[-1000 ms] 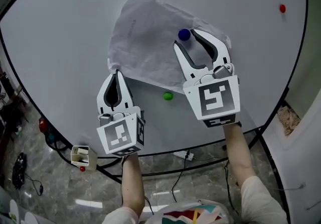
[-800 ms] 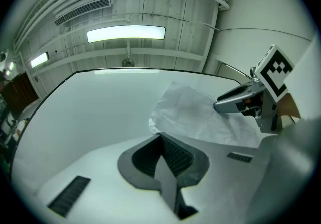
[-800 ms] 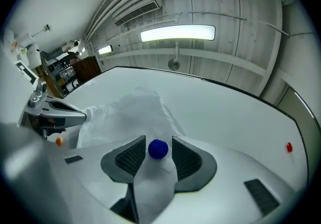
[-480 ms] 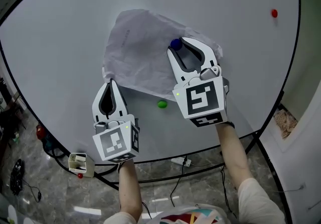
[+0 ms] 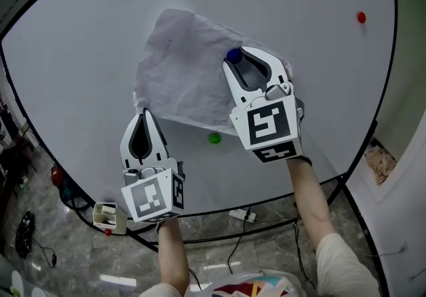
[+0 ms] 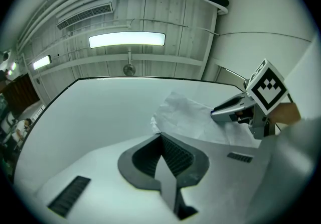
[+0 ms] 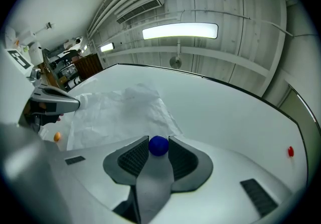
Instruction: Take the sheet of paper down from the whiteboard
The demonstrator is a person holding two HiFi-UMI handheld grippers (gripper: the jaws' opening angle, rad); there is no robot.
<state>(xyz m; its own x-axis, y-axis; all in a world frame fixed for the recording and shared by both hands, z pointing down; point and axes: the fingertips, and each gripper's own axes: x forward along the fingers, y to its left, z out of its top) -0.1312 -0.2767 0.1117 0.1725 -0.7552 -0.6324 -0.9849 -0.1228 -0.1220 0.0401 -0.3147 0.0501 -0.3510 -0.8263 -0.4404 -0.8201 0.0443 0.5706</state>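
The right tongs (image 5: 238, 56) have just been closing their jaws, which earlier stood wide about the blue magnet (image 7: 159, 146) and now grasp it. The magnet pins the paper (image 5: 186, 69) near its right edge, so the pin looks ready to come off the whiteboard (image 5: 333, 102). The left tongs (image 5: 144, 114) are clenched, with their tip at the paper's lower-left corner; whether they nip it is unclear. The paper lies flat at upper centre.

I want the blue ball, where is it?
In the head view, the blue ball sits on the paper, right of centre, between the right claw's jaws, which have just been closing.
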